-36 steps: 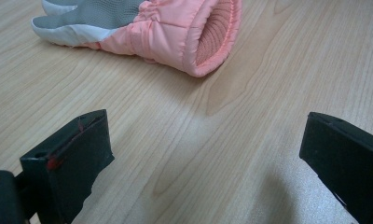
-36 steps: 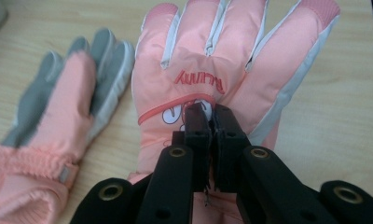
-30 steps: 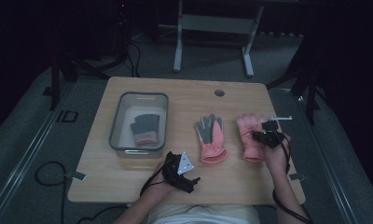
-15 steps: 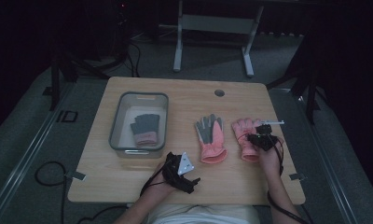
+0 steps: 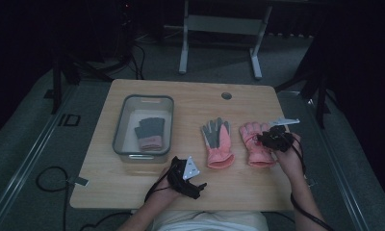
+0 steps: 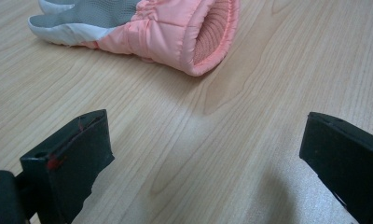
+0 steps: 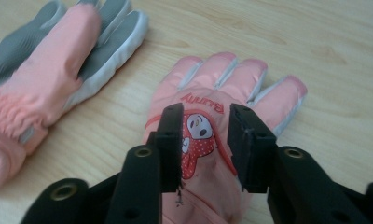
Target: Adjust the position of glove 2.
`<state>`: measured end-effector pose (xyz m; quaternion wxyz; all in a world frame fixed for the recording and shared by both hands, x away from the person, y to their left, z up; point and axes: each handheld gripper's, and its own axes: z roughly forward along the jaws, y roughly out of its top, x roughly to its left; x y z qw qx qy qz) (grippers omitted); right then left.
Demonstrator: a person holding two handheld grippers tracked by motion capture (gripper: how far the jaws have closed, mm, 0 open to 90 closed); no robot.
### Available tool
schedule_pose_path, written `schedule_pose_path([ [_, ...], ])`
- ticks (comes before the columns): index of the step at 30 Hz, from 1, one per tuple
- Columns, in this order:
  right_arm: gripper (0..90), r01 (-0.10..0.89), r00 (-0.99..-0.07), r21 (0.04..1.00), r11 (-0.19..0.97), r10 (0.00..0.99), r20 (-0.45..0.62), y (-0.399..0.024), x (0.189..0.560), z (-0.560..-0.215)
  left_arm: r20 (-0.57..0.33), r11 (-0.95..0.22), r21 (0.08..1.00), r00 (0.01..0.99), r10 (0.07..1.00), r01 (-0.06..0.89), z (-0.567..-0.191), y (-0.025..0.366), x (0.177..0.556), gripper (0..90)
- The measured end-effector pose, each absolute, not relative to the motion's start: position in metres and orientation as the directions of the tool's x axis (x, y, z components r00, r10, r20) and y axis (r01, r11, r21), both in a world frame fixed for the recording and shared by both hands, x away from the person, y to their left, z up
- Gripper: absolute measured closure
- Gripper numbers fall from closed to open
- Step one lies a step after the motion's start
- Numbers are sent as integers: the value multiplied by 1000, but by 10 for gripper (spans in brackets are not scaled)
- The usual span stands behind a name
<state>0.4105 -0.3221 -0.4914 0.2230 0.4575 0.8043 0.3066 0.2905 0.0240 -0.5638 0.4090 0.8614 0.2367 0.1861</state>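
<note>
Dimly lit room, wooden table (image 5: 190,103), grey carpet floor (image 5: 32,139), metal frame (image 5: 219,29) behind

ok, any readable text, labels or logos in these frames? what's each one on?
"Auntm" or close to it: red letters, upside down in the right gripper view, on the back of the right-hand pink glove, above a cartoon patch. The last letters are unsure.
No text shows on the left-hand pink glove, the grey gloves in the bin, or the table.
</note>
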Motion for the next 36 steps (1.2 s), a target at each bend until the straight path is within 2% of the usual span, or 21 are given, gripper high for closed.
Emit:
schedule_pose_path([
  [3,624,578,-524,681,450,844,-113,-323,410,-492,131,-556,792,819,558,252,-564,23,290,16],
  [11,599,633,-494,643,433,864,-96,-327,417,-518,133,-560,790,823,552,249,-563,23,290,16],
  [14,669,663,-477,628,407,877,-64,-328,420,-526,126,-555,793,823,554,252,-563,24,290,16],
  [18,808,673,-462,632,385,886,-49,-326,422,-529,126,-555,793,824,552,250,-563,24,289,16],
  [22,848,679,-440,634,369,897,-51,-322,421,-527,123,-553,794,822,556,255,-563,24,290,16],
  [29,871,682,-387,672,289,922,-4,-314,417,-490,126,-554,791,819,560,257,-563,25,291,25],
  [36,872,622,-384,741,253,923,7,-280,403,-439,122,-559,782,812,571,275,-562,25,292,25],
])
